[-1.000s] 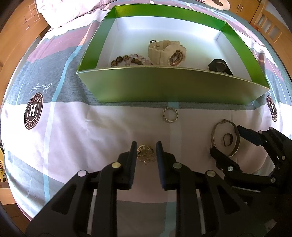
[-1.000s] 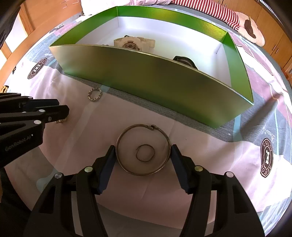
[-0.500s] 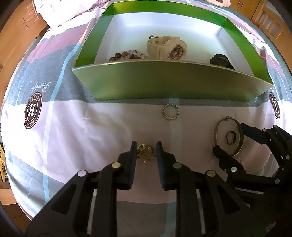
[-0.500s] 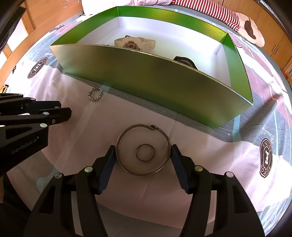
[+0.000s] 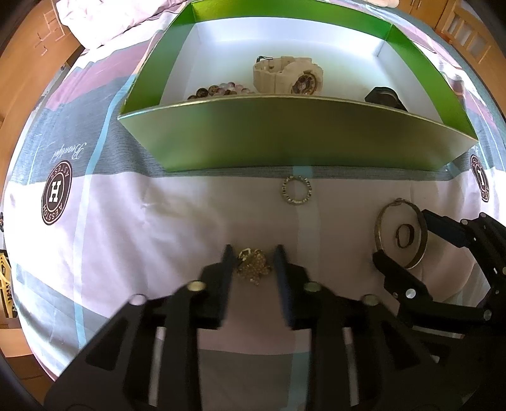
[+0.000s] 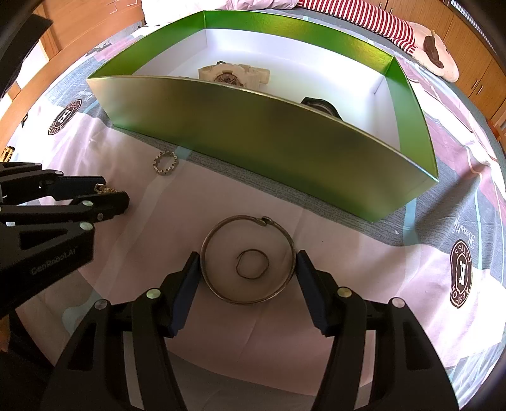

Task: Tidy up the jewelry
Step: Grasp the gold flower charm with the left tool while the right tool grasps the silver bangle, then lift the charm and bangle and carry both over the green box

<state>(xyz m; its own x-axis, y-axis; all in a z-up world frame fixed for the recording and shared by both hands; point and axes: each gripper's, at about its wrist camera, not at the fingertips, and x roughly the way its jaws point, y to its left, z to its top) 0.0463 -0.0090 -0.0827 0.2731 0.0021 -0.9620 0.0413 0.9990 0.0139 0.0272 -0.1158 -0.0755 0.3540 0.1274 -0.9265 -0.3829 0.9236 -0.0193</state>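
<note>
A green box (image 5: 297, 136) with a white inside holds a cream watch (image 5: 287, 79), a bead bracelet (image 5: 218, 91) and a black item (image 5: 384, 96). My left gripper (image 5: 253, 253) is open, its fingers either side of a small gold chain piece (image 5: 253, 264) on the bedsheet. My right gripper (image 6: 248, 262) is open around a metal bangle (image 6: 221, 292), fingers close to its rim. A thin small ring (image 6: 253, 264) lies inside the bangle. A toothed silver ring (image 5: 296, 190) lies near the box front; it also shows in the right wrist view (image 6: 165, 162).
The box (image 6: 253, 139) stands on a pink, grey and blue patterned bedsheet (image 5: 126, 221). Wooden furniture (image 6: 474, 63) and a striped plush (image 6: 379, 25) lie beyond the bed. My two grippers are side by side in front of the box.
My left gripper's fingers have opened a little wider around the gold chain piece. The right gripper stays around the bangle. The jewelry has not moved.
</note>
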